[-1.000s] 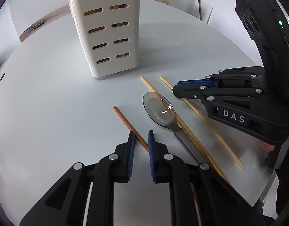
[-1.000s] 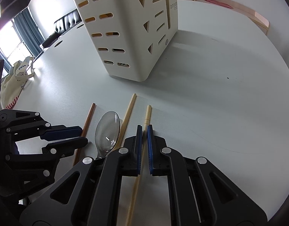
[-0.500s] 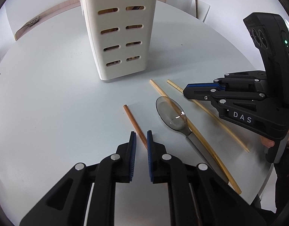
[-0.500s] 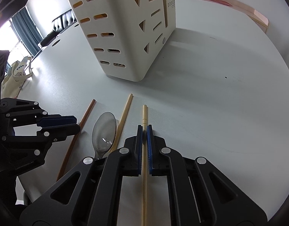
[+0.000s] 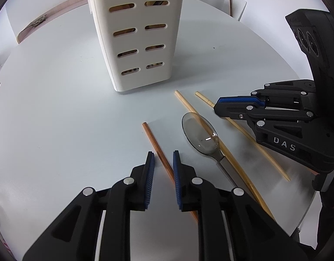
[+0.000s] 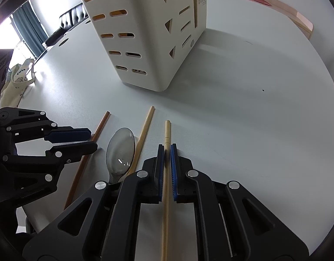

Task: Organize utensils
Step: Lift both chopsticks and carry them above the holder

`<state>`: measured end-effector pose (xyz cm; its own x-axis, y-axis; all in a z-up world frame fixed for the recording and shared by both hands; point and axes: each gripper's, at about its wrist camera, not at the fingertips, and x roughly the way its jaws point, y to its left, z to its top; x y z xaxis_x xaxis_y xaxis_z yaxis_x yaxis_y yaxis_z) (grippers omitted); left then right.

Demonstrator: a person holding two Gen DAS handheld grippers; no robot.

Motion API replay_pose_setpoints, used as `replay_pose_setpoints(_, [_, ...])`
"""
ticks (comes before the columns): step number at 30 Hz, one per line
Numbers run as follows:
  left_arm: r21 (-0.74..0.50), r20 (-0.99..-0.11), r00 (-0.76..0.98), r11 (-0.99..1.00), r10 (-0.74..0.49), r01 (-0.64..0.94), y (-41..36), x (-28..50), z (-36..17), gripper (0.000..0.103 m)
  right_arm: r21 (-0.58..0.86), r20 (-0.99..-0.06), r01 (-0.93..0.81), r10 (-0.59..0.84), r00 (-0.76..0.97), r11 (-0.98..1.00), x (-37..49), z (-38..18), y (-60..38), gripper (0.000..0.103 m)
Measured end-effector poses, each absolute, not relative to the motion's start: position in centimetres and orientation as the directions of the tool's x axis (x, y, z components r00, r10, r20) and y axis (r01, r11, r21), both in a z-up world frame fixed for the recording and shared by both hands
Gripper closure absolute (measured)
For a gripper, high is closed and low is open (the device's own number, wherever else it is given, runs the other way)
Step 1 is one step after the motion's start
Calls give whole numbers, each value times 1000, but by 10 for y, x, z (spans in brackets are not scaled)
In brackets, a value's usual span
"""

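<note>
Right tongs [image 6: 166, 150] pinch a pale chopstick [image 6: 167, 130]; left tongs [image 5: 162, 158], slightly open, straddle the brown chopstick [image 5: 155, 142], which may roll aside at closing.

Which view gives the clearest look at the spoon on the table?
The left wrist view: the spoon shows its whole bowl plus part of the handle, lying against a pale chopstick. In the right wrist view only the bowl is visible; the right tool hides the handle.
</note>
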<state>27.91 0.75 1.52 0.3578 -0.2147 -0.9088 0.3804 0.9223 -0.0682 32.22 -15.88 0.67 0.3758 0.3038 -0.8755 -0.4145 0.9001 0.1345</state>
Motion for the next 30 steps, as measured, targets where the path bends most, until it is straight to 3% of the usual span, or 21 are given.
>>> replay_pose_setpoints(2, [-57, -909, 366, 928, -201, 369, 14, 269, 12, 93, 133, -880, -411, 298, 370, 902, 323, 7, -158, 97])
replay_pose_setpoints(14, [-111, -871, 429, 947, -238, 300, 29, 263, 8, 98, 147, -854, -383, 312, 416, 912, 322, 11, -163, 99])
replay_pose_setpoints(21, [-136, -739, 601, 941, -305, 310, 44, 243, 37, 98, 179, -711, -383, 388, 586, 906, 303, 45, -169, 99])
replay_pose_setpoints(30, [-77, -545, 771, 935, -330, 346, 47, 199, 77, 98, 152, -544, -442, 448, 709, 884, 276, 81, -156, 99])
